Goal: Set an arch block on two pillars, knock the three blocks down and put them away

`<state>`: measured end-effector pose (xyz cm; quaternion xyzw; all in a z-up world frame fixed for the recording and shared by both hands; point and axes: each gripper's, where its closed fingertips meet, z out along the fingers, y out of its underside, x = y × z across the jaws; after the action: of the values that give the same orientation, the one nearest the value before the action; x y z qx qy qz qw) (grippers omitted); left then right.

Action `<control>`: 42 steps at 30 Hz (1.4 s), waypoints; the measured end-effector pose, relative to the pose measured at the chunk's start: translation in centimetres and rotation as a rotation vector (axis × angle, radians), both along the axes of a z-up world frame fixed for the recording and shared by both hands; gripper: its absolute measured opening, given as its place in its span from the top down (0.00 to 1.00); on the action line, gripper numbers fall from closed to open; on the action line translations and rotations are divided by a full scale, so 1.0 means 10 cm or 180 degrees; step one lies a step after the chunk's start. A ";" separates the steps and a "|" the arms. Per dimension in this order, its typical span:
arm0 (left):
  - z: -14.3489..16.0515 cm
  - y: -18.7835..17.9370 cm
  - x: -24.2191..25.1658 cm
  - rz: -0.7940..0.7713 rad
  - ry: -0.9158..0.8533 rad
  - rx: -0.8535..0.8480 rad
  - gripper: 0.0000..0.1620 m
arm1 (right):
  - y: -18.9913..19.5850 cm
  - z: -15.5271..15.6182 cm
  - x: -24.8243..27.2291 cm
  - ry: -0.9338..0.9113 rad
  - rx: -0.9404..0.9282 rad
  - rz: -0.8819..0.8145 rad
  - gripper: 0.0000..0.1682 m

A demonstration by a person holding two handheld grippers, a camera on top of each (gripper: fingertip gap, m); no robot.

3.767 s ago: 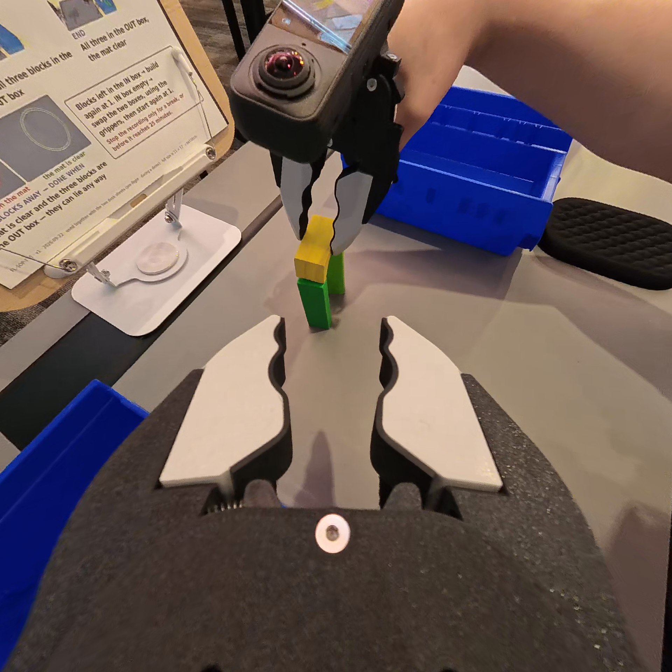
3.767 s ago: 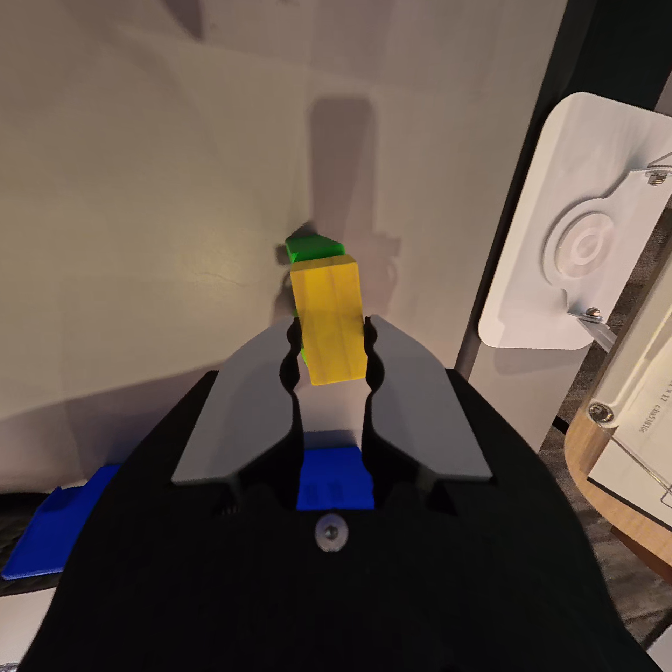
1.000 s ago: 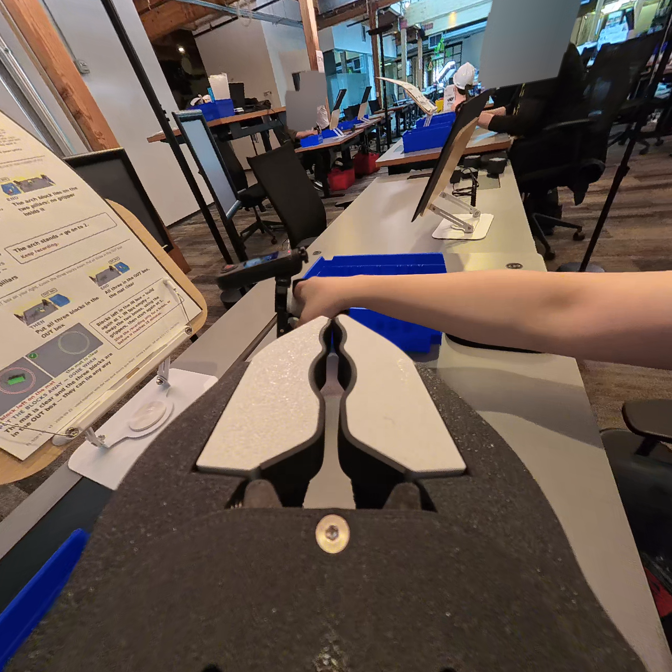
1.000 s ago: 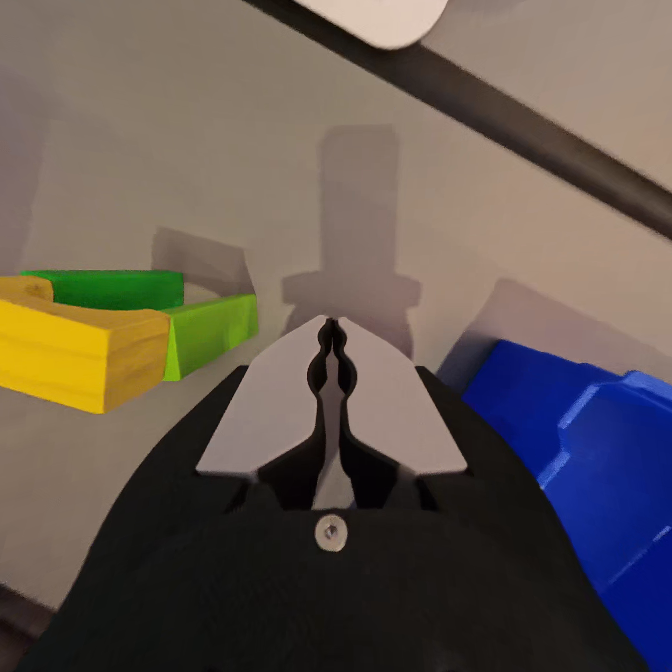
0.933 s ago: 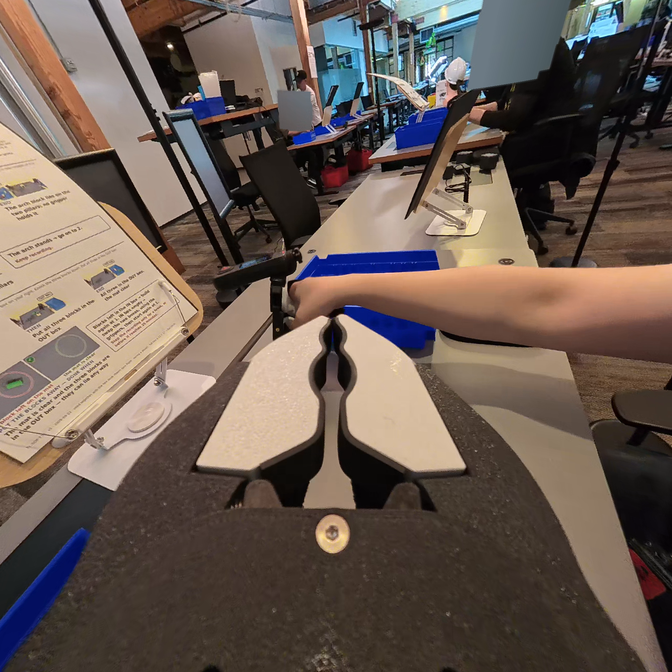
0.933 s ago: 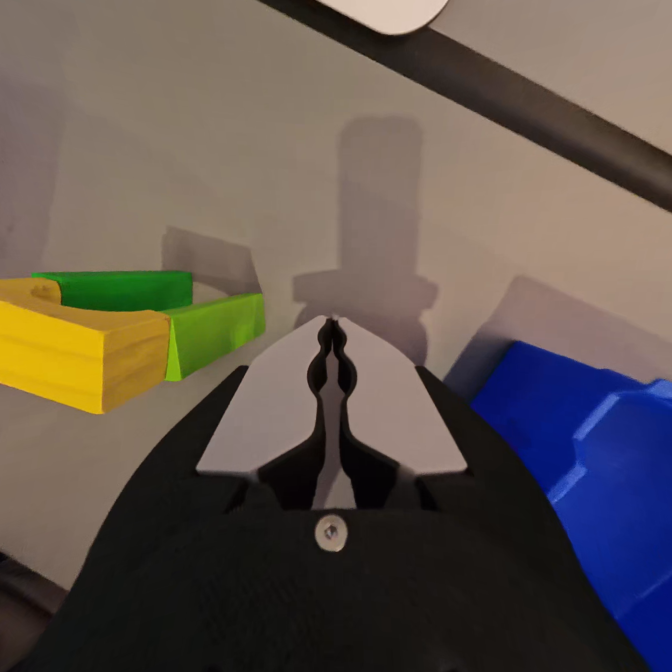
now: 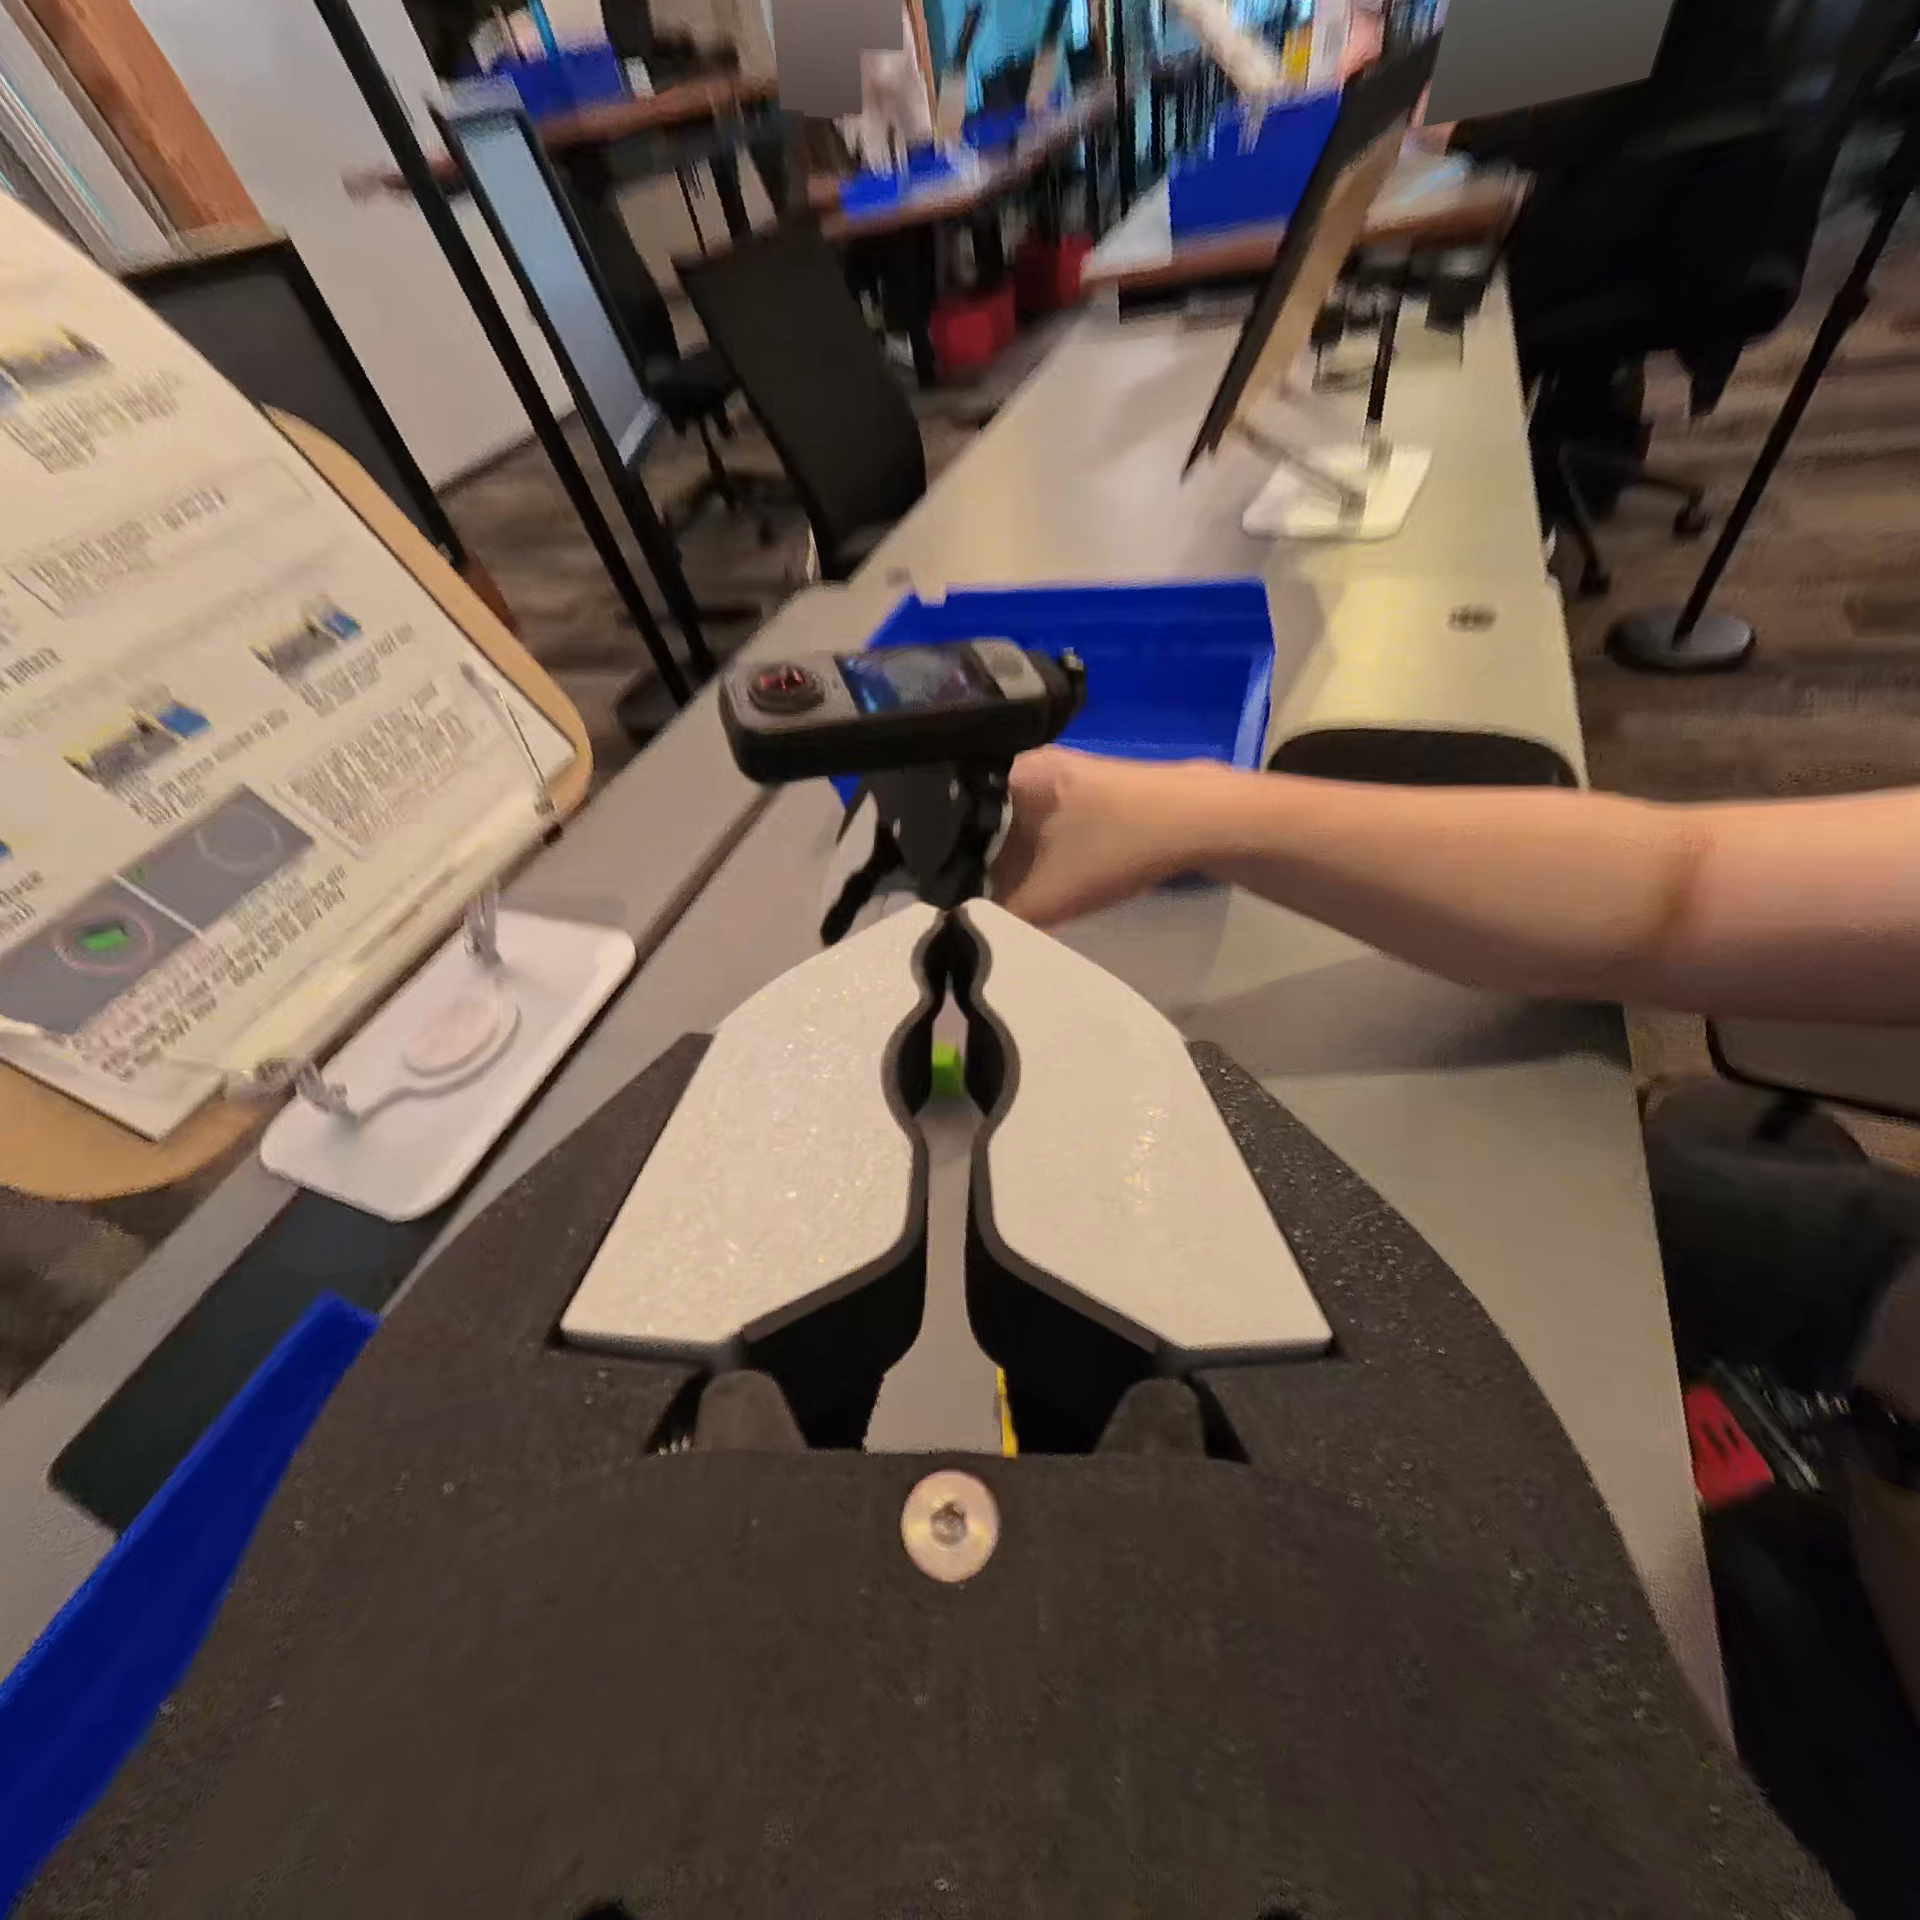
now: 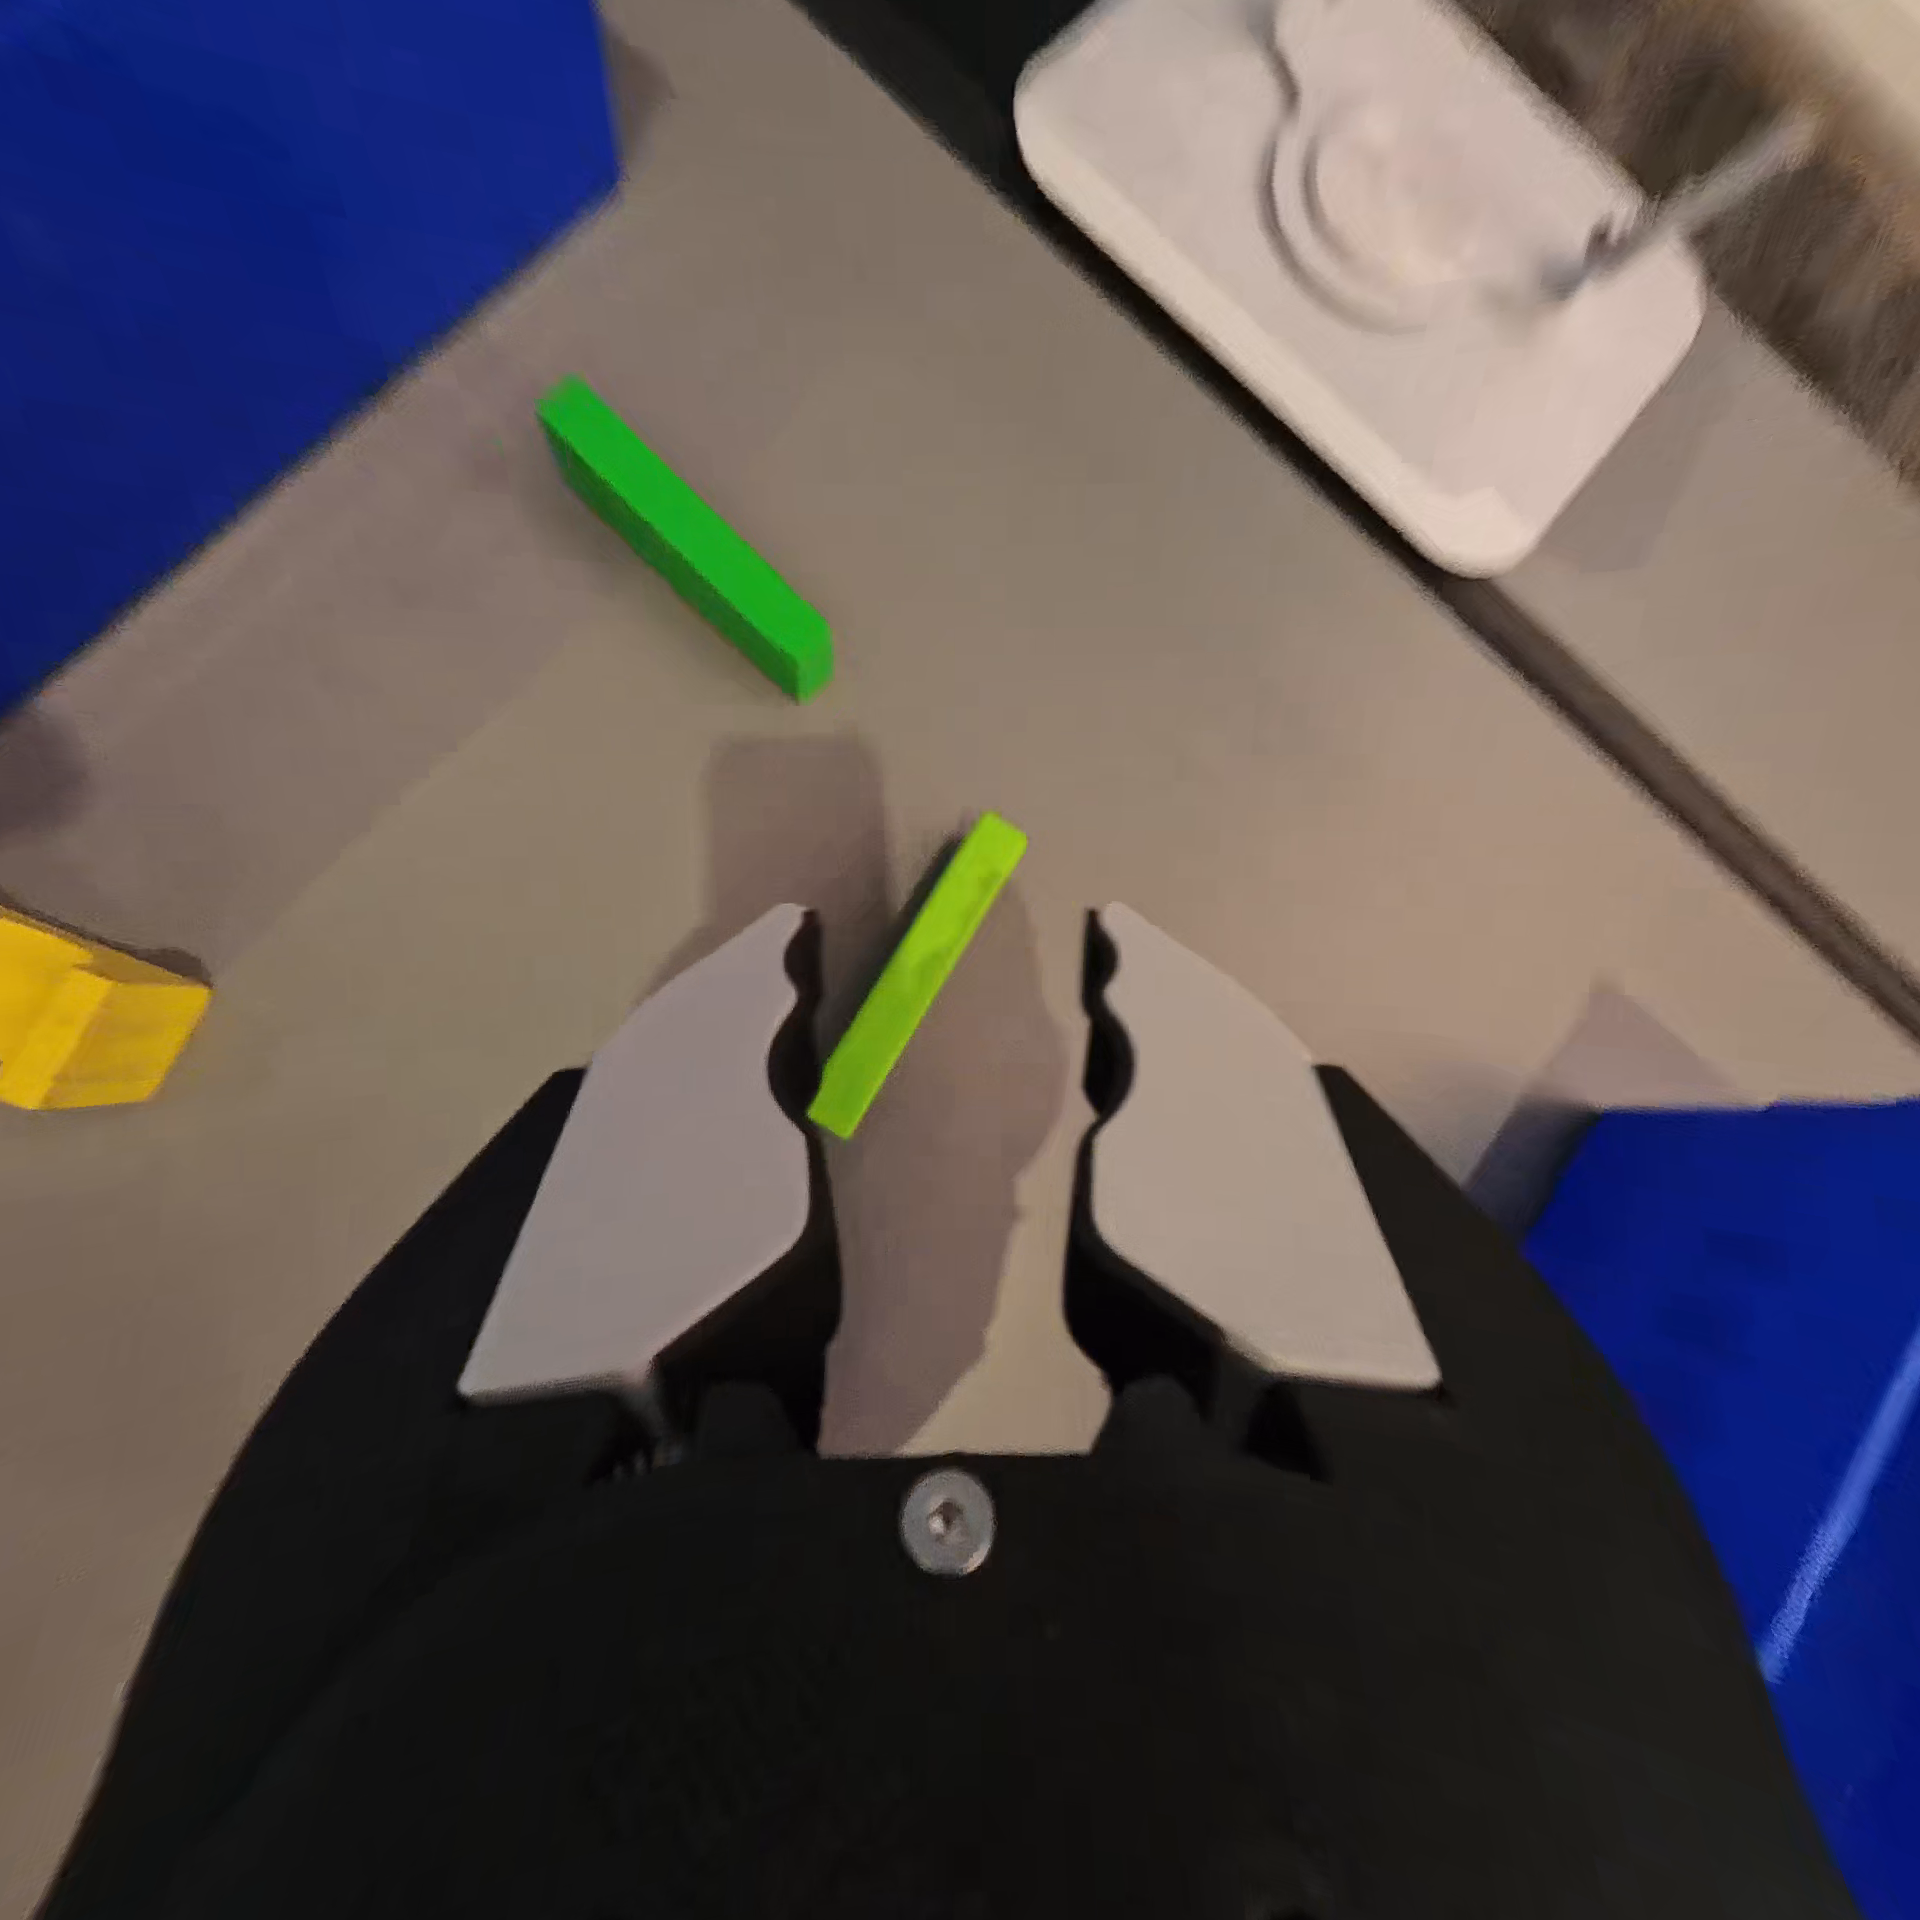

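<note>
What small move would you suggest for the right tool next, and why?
Probably ease the right tool down and turn it a little to square with the light green block, then close. Its jaws stand open, the block lies flat and slanted between the fingers, near the left one.

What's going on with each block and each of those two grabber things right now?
Lime green block: lying flat on the table, between open jaws, not gripped.
Dark green block: lying flat.
Yellow arch block: down, at the view's edge.
Right gripper: open.
Left gripper: shut, empty.
</note>
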<state>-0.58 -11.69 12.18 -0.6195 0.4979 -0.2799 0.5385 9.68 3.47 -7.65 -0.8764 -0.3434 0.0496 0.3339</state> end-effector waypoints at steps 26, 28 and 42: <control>-1.62 0.20 -0.06 0.0162 0.2591 -0.0932 0.81 | -0.02 0.09 3.03 0.0005 -0.0756 -0.1268 0.90; -1.80 0.17 -0.03 0.0076 0.2836 -0.1001 0.77 | -0.06 -0.29 3.17 -0.0129 -0.1095 -0.1201 0.90; -2.59 0.21 -0.21 0.0441 0.4093 -0.1347 0.65 | 0.28 -0.10 3.29 -0.0608 -0.0238 -0.1281 0.69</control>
<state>-2.65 -9.58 -13.75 -0.7852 0.6127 0.0879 0.0193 42.62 6.28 -8.62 -0.9397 -0.1896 -0.0885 0.2704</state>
